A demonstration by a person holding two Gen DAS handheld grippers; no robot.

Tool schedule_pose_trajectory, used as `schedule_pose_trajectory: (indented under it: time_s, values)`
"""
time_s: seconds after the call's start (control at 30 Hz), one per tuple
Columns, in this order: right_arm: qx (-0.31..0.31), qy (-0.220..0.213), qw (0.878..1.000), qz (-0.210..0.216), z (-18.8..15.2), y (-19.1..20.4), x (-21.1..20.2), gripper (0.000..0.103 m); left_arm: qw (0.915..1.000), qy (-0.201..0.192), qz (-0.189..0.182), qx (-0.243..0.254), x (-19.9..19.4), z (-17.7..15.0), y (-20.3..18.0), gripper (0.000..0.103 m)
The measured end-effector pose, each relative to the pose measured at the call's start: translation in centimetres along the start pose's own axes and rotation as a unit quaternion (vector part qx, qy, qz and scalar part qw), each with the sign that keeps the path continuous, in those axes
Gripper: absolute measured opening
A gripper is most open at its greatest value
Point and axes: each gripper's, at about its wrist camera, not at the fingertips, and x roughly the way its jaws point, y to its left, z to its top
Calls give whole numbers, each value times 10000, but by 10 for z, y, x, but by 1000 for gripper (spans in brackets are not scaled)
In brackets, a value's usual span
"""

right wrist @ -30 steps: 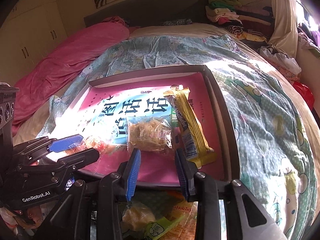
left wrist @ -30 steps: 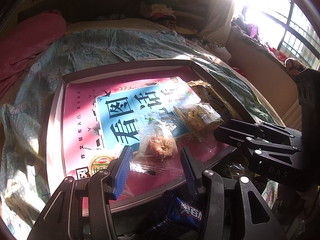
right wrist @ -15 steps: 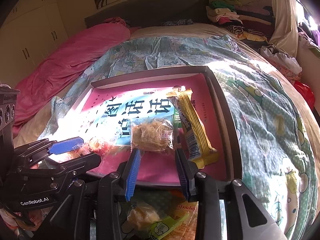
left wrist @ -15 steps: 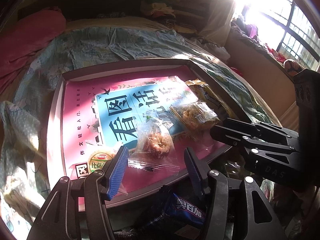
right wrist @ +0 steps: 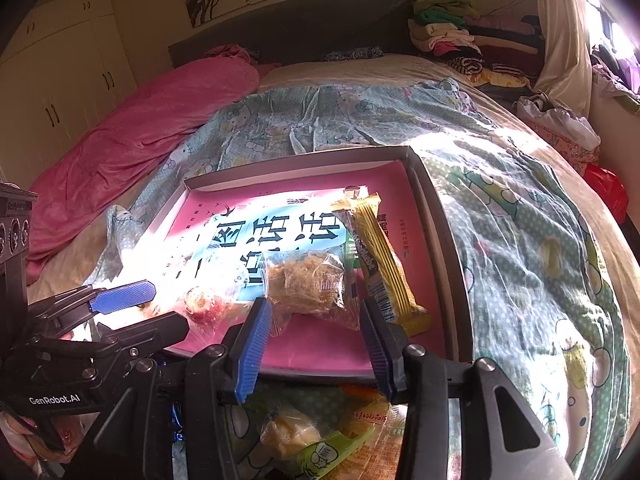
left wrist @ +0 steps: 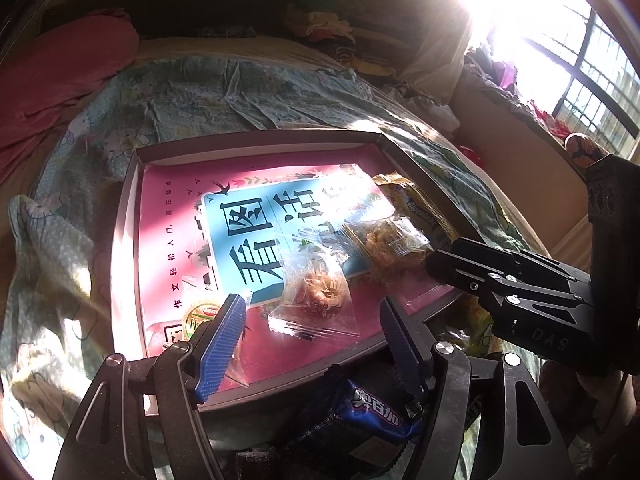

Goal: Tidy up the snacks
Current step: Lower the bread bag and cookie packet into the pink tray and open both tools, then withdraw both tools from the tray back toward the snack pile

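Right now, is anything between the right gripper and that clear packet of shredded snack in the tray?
Nothing visible. The right gripper, jaws opening and empty, hangs over the tray's near rim, and the shredded snack packet lies just beyond its fingertips, uncovered.

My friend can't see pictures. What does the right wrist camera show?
The right gripper, jaws opening and gripping nothing, hangs over a clear snack bag in a pink-lined tray on a bed. A yellow snack bar lies beside it; the left gripper is alongside.
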Motion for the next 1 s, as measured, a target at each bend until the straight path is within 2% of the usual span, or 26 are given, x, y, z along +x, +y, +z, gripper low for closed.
schedule_pose_trajectory:
  time_s: [0.23,0.57,1.0]
  values:
    - [-14,-130,9999,5,4,1,-9,49,9998,-142,13,-155,-12,2,10,75]
    - [76,-338,9994,-3,13,-1,-24,59,9988,-279,6,-391,-30,3,24,76]
    - [45,-503,9987,-60,17,4,-38,64,9974,-487,99,-520,-53,4,40,76]
